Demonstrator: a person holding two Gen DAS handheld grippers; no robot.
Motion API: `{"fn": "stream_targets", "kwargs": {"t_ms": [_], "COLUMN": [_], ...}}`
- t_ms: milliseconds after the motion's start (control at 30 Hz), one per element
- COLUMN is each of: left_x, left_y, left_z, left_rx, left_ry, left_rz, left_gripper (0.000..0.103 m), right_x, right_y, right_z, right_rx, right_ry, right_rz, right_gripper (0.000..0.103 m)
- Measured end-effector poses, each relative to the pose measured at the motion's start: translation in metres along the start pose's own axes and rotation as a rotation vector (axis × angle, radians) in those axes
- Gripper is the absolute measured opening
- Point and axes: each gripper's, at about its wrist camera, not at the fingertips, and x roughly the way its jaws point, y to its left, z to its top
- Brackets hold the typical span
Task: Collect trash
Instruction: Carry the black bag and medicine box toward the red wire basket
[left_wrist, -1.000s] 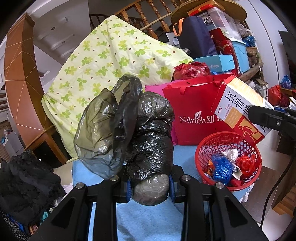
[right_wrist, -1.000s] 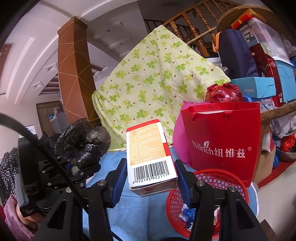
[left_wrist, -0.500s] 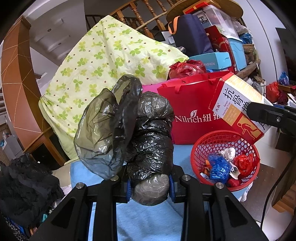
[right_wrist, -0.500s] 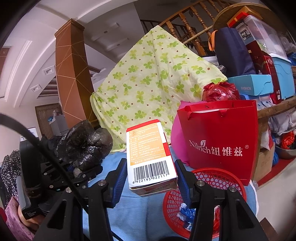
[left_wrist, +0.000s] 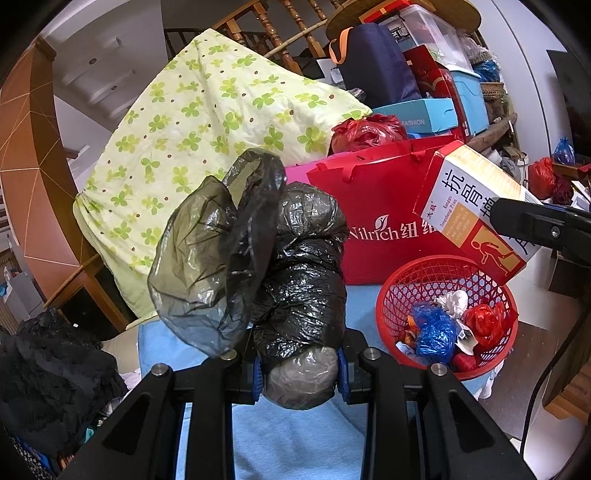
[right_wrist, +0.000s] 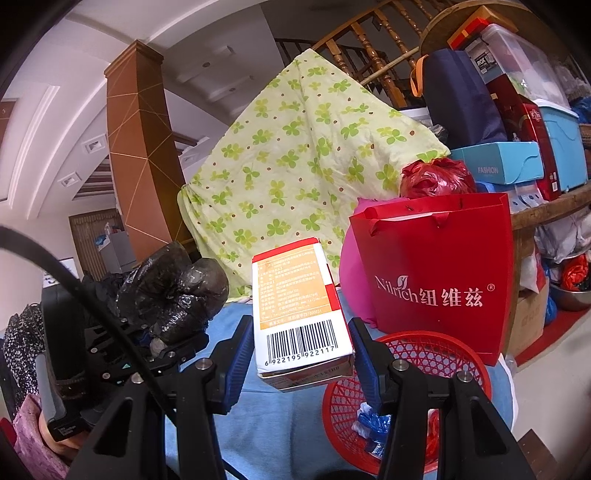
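Note:
My left gripper (left_wrist: 299, 373) is shut on a crumpled black plastic bag (left_wrist: 295, 273) and holds it above the blue cloth; the bag also shows in the right wrist view (right_wrist: 173, 288). My right gripper (right_wrist: 301, 354) is shut on a white and orange medicine box (right_wrist: 299, 314), held above the left rim of the red mesh basket (right_wrist: 417, 350). In the left wrist view the box (left_wrist: 476, 210) hangs over the basket (left_wrist: 447, 291), which holds several crumpled wrappers in blue, red and white (left_wrist: 432, 332).
A blue cloth (left_wrist: 295, 435) covers the table. A red Nilrich paper bag (right_wrist: 436, 273) stands behind the basket. A green clover-print quilt (left_wrist: 207, 122), stacked boxes (right_wrist: 517, 122) and wooden stair rails are behind. Dark clothes (left_wrist: 48, 369) lie at the left.
Both views have shifted slightly: the basket and red bag sit further left in the frames. Both grippers keep their hold; the box stays over the basket.

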Motion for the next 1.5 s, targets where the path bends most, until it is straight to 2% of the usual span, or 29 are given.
{"fn": "stream_targets", "kwargs": {"t_ms": [1500], "left_x": [0.021], "left_y": [-0.041], "left_z": [0.004], "left_rx": [0.069], "left_ry": [0.044], "left_rz": [-0.041], "left_gripper": [0.033], "right_x": [-0.006], "right_y": [-0.033], "right_z": [-0.010], "right_rx": [0.115], "right_ry": [0.004], "right_rz": [-0.005], "right_gripper": [0.055]}}
